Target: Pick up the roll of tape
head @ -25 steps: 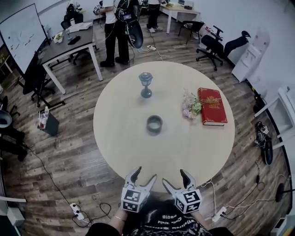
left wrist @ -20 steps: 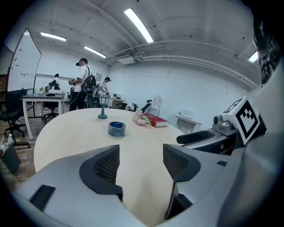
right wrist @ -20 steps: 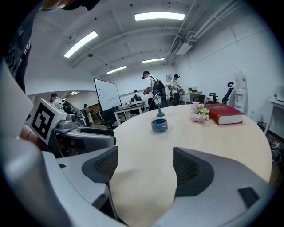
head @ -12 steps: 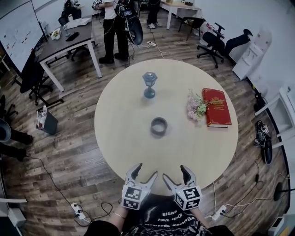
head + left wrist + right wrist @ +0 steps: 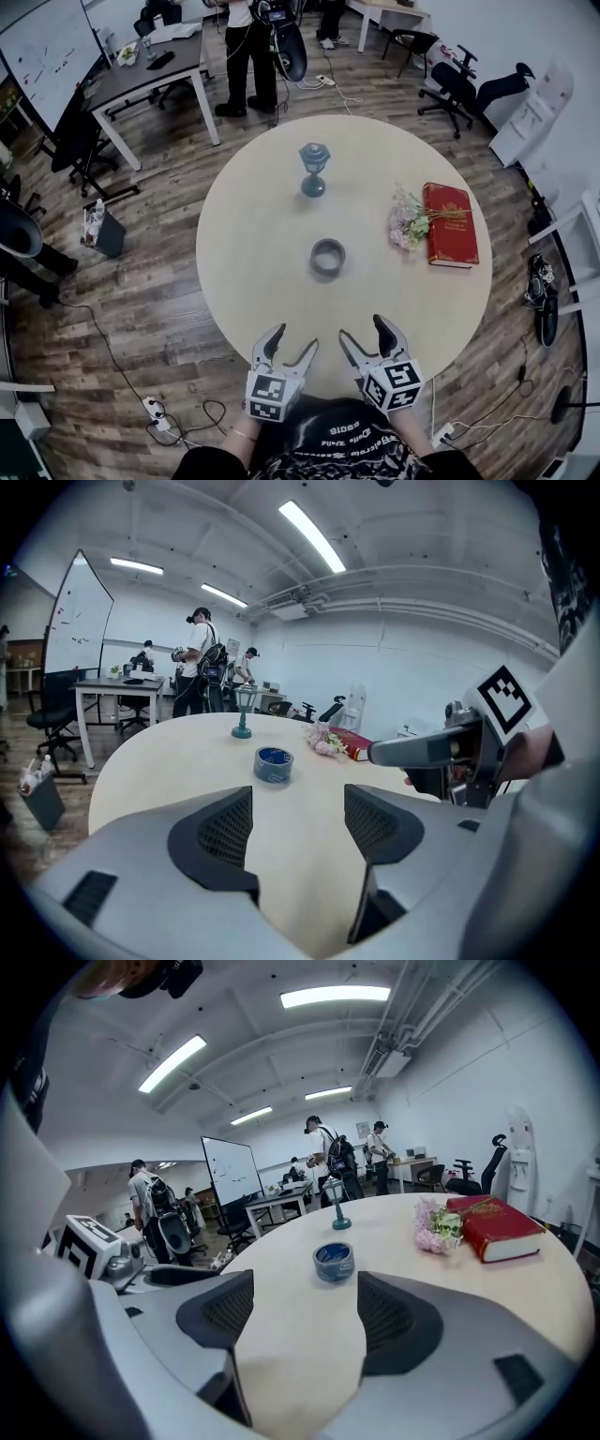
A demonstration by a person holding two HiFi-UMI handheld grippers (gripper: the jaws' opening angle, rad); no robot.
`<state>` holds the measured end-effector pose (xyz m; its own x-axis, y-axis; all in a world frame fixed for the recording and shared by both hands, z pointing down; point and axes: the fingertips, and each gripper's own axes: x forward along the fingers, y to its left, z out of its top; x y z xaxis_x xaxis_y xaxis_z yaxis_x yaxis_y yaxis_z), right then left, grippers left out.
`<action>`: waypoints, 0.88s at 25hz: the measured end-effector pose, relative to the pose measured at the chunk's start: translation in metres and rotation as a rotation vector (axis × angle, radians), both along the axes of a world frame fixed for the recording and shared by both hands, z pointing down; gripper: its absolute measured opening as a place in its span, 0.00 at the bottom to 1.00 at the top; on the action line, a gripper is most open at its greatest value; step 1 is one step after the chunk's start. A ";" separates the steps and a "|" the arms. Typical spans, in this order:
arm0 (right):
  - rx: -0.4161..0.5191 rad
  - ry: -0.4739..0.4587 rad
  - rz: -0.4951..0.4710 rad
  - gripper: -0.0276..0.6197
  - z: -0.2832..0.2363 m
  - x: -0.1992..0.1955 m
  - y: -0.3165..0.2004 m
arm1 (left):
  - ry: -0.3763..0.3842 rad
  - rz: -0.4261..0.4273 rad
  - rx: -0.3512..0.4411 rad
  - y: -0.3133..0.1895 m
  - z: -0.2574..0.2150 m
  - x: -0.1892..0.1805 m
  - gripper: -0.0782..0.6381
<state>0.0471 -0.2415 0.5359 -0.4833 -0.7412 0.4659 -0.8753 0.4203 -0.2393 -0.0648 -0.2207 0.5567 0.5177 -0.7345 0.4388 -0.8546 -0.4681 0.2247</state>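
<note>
— So, where is the roll of tape (image 5: 328, 257)?
— It lies flat, hole up, near the middle of the round table (image 5: 246, 309), with bare tabletop all around it. The gripper views show a grey outside and blue inside. Nothing touches it.

— And the grippers?
— Both hang over the table's near edge, side by side, well apart from the tape and pointing toward it. The left gripper (image 5: 292, 338) has its jaws wide apart, with only bare tabletop between the pads. In the left gripper view the tape sits beyond the tips, slightly left of the gap. The right gripper (image 5: 364, 329) is also spread wide, though its jaws are closing a little. Nothing is between them, and the tape lies ahead, just right of the gap's middle.

— What else is on the table?
— Past the tape, a small teal lantern (image 5: 314, 169) stands upright. Off to the right, a red book (image 5: 450, 223) lies flat near the edge, and a bunch of pale pink flowers (image 5: 407, 223) rests against its left side.

— And around the table?
— There is a wooden floor (image 5: 141, 309) with cables trailing over it. A desk (image 5: 155, 70) and a whiteboard (image 5: 42, 56) stand at the upper left, and black office chairs (image 5: 459, 84) at the upper right. A person (image 5: 246, 47) stands beyond the far rim.
</note>
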 end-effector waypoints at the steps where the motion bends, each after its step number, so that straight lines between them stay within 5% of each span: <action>1: 0.010 0.003 -0.004 0.59 -0.003 0.002 -0.009 | -0.002 -0.010 0.001 -0.001 -0.001 0.000 0.55; 13: 0.050 0.078 -0.114 0.53 -0.017 -0.007 -0.115 | -0.059 -0.112 -0.003 -0.003 0.000 -0.016 0.55; 22: -0.082 0.169 -0.172 0.52 0.033 -0.022 -0.181 | -0.088 -0.089 -0.013 -0.006 0.003 -0.015 0.55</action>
